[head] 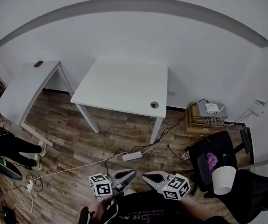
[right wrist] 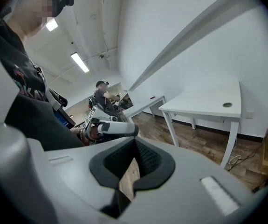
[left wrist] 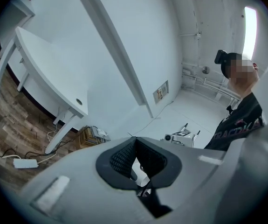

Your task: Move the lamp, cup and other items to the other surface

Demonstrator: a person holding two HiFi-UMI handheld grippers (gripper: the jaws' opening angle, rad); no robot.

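A white cup [head: 223, 179] stands on a black chair [head: 203, 155] at the right, beside a purple thing [head: 211, 161]. A small dark red object [head: 38, 63] lies on the far left white table [head: 22, 90]. The middle white table [head: 124, 85] carries nothing but its cable hole [head: 154, 105]. My left gripper [head: 128, 174] and right gripper [head: 151, 176] hang low near my body, tips turned toward each other, far from both tables. The left gripper [left wrist: 134, 140] is shut on nothing, and so is the right gripper [right wrist: 134, 142]. I see no lamp.
A power strip [head: 132, 156] and cables lie on the wood floor under the middle table. A stack of boxes with a white device [head: 207, 113] stands by the wall. Another person's legs [head: 12, 148] are at the left edge.
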